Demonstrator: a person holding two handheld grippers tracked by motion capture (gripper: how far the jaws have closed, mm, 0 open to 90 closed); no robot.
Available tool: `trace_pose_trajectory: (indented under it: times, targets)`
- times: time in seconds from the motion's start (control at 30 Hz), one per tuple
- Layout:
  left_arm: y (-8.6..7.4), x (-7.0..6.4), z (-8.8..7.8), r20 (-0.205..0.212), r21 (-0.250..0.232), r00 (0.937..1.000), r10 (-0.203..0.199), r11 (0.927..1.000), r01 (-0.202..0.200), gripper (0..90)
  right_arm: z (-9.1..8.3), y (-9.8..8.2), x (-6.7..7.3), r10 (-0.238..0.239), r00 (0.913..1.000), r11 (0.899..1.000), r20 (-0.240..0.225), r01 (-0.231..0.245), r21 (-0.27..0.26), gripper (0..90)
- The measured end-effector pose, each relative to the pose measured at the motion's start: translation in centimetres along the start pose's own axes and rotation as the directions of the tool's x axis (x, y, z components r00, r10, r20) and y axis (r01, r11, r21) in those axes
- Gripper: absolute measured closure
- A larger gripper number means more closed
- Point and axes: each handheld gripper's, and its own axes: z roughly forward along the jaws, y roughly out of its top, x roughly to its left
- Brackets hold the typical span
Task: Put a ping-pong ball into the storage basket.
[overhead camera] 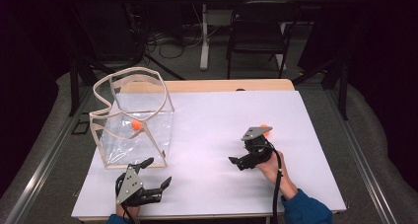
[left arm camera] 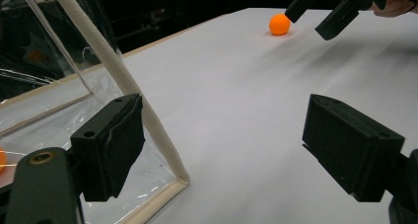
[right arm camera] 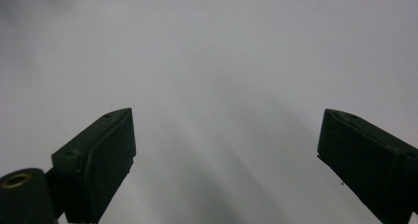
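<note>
Hovering wide open, empty: left gripper (overhead camera: 156, 172) | right gripper (overhead camera: 235, 161) | orange ball (left arm camera: 279, 24) seemingly beyond right gripper

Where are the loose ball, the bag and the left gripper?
ball (left arm camera: 279, 24), left gripper view, its middle
bag (overhead camera: 132, 70), high view, its rim
left gripper (overhead camera: 156, 171), high view, between its fingertips

On the white table (overhead camera: 207, 110), the left gripper (overhead camera: 156, 172) rests just below the near corner of a clear, tape-edged bag-like box (overhead camera: 134, 118), its jaws spread, and an orange ball (overhead camera: 136, 125) lies inside that box. The right gripper (overhead camera: 235, 161), held in a hand (overhead camera: 272, 166), points left with jaws apart. A second orange ball (overhead camera: 265, 127) sits just beyond its grey plate.
</note>
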Motion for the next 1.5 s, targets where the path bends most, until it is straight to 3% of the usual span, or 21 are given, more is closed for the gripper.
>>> trace_pose_trajectory:
  times: [0.67, 1.5]
  targets:
    - [-0.3, 0.2, -0.3, -0.009, 0.004, 0.9999, -0.011, 0.9999, 0.011, 16.0, -0.5, -0.4, -1.5, 0.011, 0.999, 1.0, 0.043, -0.012, 0.025, 2.7]
    - [-0.3, -0.1, -0.3, -0.008, 0.017, 1.0, -0.003, 0.9999, 0.003, 16.0, -2.1, -0.4, -4.0, 0.051, 0.9915, 0.999, 0.119, -0.051, -0.005, 1.4]
